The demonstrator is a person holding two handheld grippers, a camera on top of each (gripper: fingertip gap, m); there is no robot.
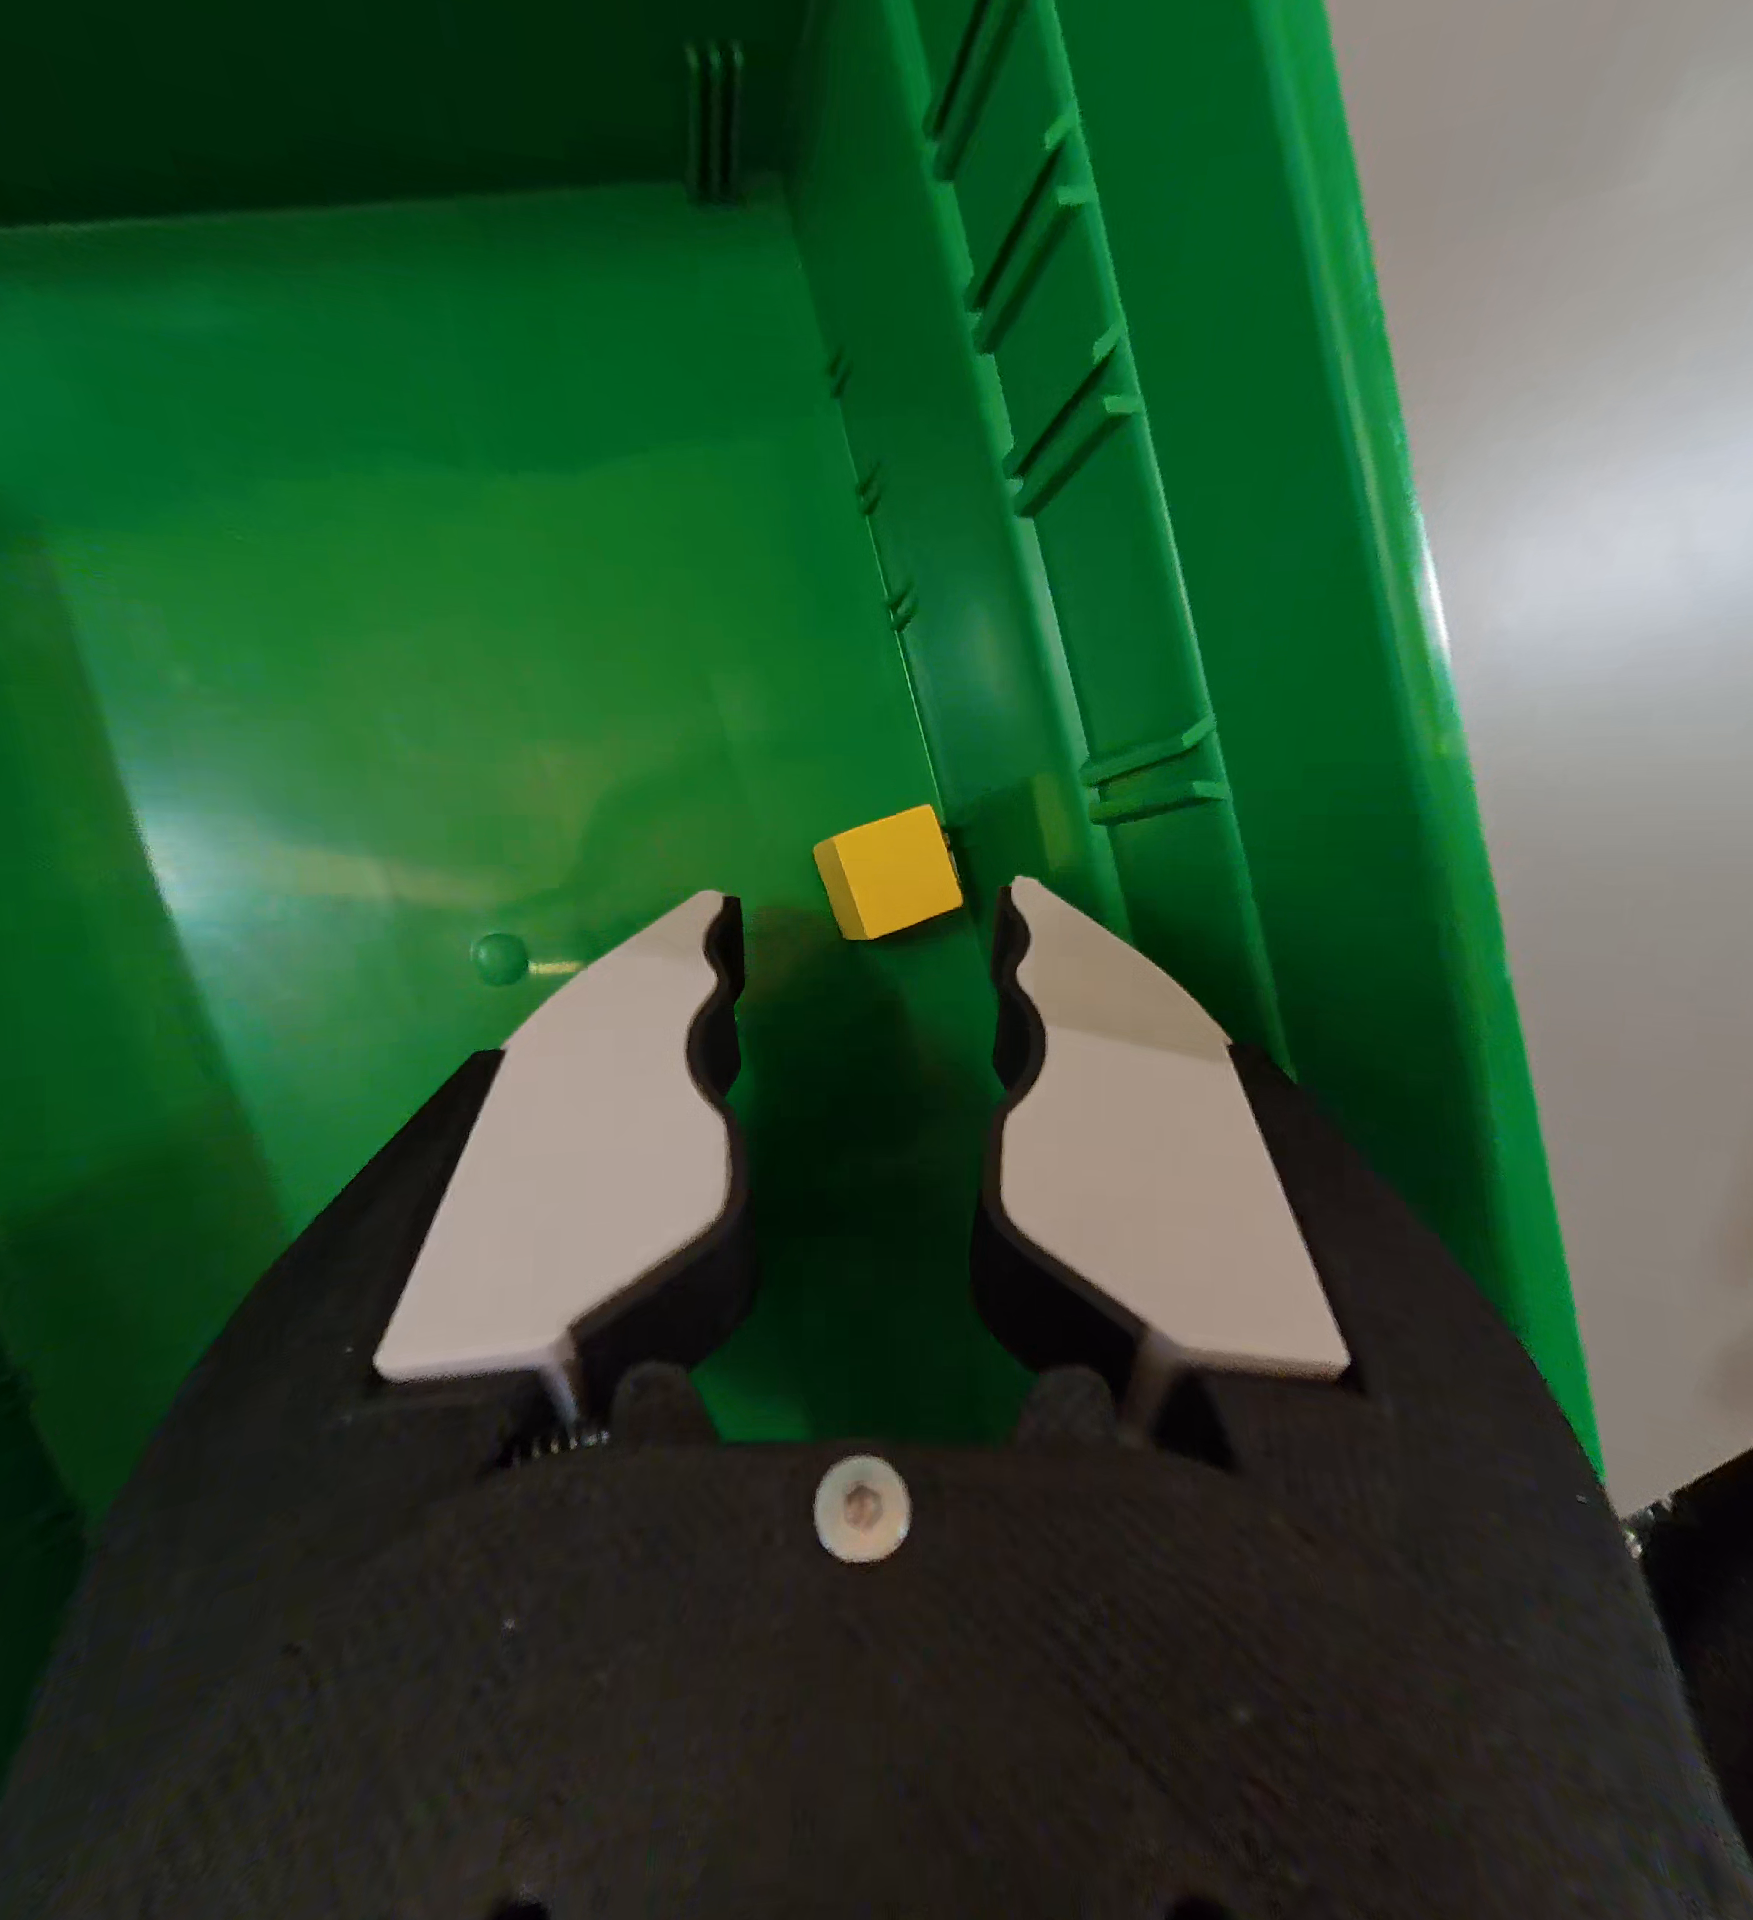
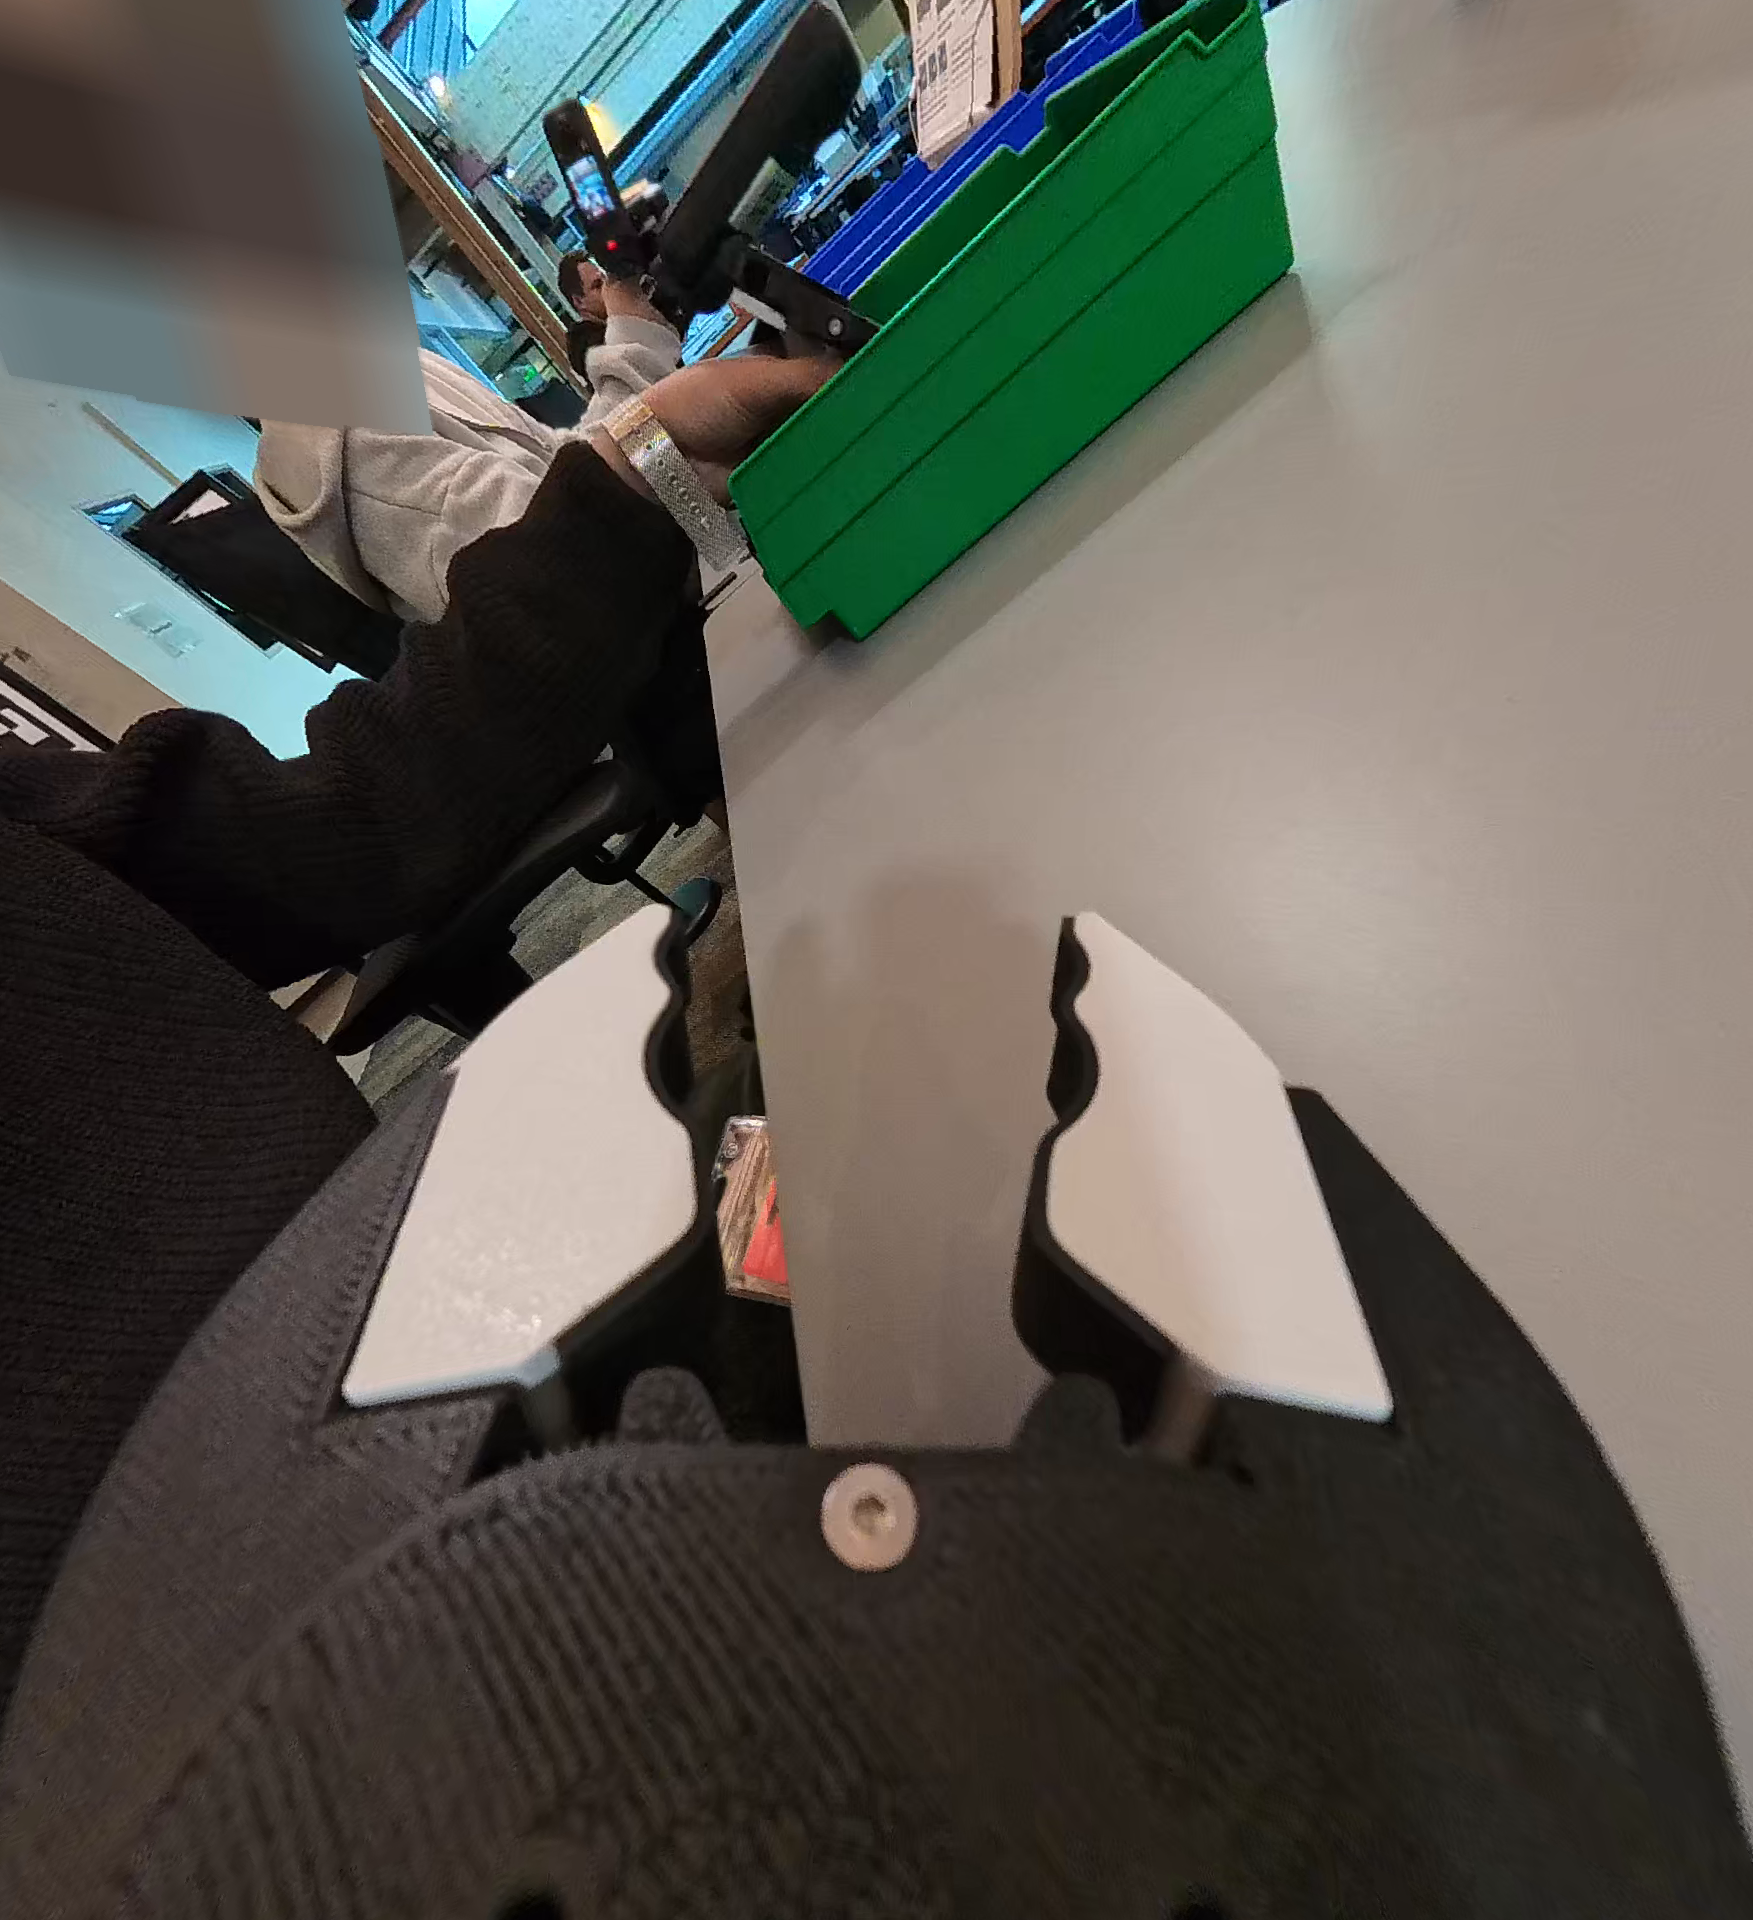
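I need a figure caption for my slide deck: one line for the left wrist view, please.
Left gripper, jaws open and empty, inside a green bin, just short of a yellow cube lying by the bin's side wall.

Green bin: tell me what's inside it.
One yellow cube lies on the green bin floor by the right wall, ahead of the open left gripper. The gripper body covers the near floor.

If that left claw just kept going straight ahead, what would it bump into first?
Most likely the yellow cube, lying just beyond the open left gripper on the floor of the green bin, against its side wall. Depth is hard to judge.
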